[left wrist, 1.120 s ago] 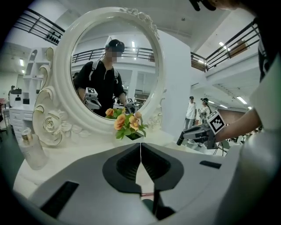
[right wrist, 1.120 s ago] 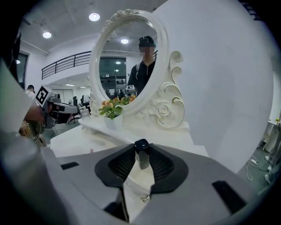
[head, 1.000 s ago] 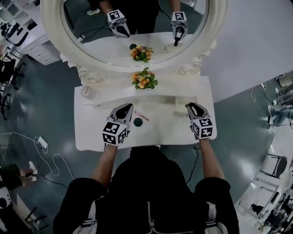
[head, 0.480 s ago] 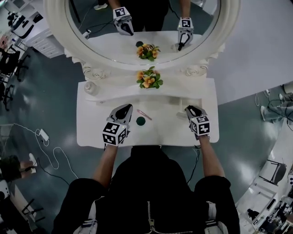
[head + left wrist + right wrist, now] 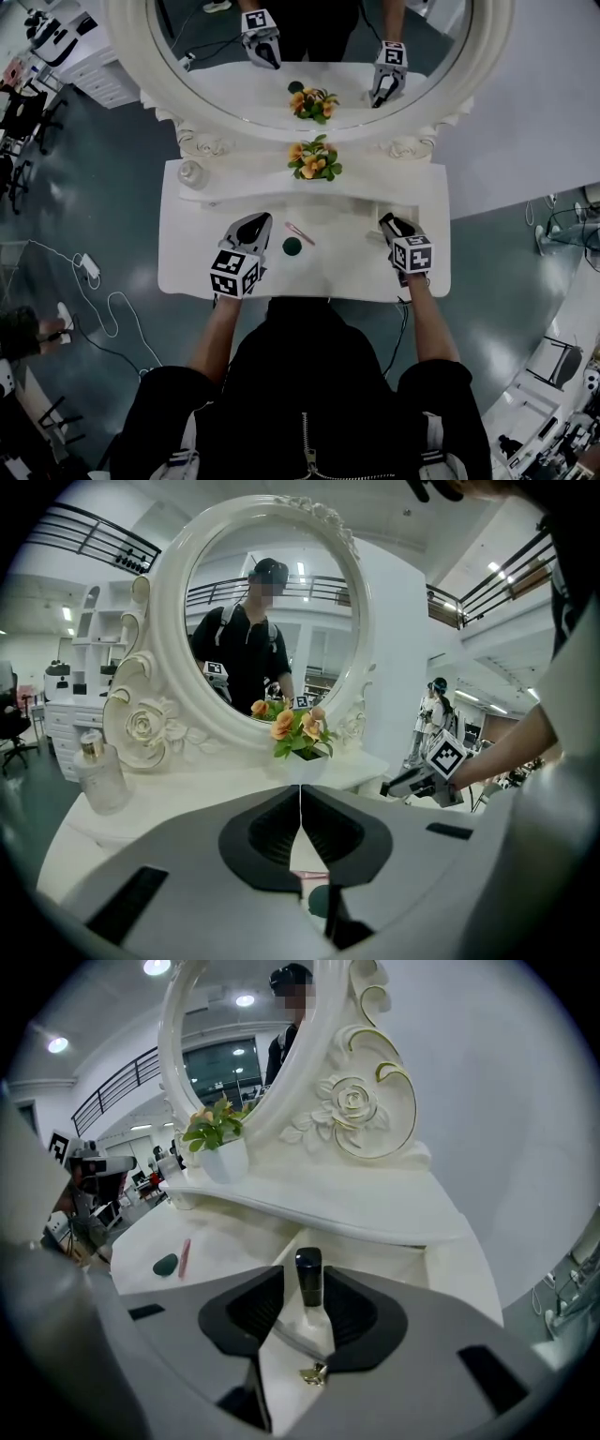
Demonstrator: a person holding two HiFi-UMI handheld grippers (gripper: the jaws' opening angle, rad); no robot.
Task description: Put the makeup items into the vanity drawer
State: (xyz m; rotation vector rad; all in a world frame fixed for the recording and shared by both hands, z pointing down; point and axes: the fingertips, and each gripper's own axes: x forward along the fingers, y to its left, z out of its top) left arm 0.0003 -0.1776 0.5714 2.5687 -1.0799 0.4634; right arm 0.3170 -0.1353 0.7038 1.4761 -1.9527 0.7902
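A black tube (image 5: pixel 308 1274) stands upright between the jaws of my right gripper (image 5: pixel 303 1283), over a small open drawer (image 5: pixel 281 1335) with a gold pull (image 5: pixel 314 1373). Those jaws have just been opening: there is a gap at the left pad, so the gripper is open around the tube. In the head view this gripper (image 5: pixel 388 223) sits at the table's right, hiding the tube. My left gripper (image 5: pixel 260 221) is shut and empty, its tips meeting (image 5: pixel 300 789). A pink stick (image 5: pixel 299 233) and a green round item (image 5: pixel 292 247) lie just right of it.
The white vanity table (image 5: pixel 197 267) carries a raised back shelf with a flower pot (image 5: pixel 314 159) and a glass bottle (image 5: pixel 191 173). The big oval mirror (image 5: pixel 216 103) rises behind the shelf. The person stands at the table's front edge.
The right gripper has sunk toward the table at the right and its jaws have spread. The left gripper has barely shifted. The head camera has drifted, moving the vanity up and to the right in the picture.
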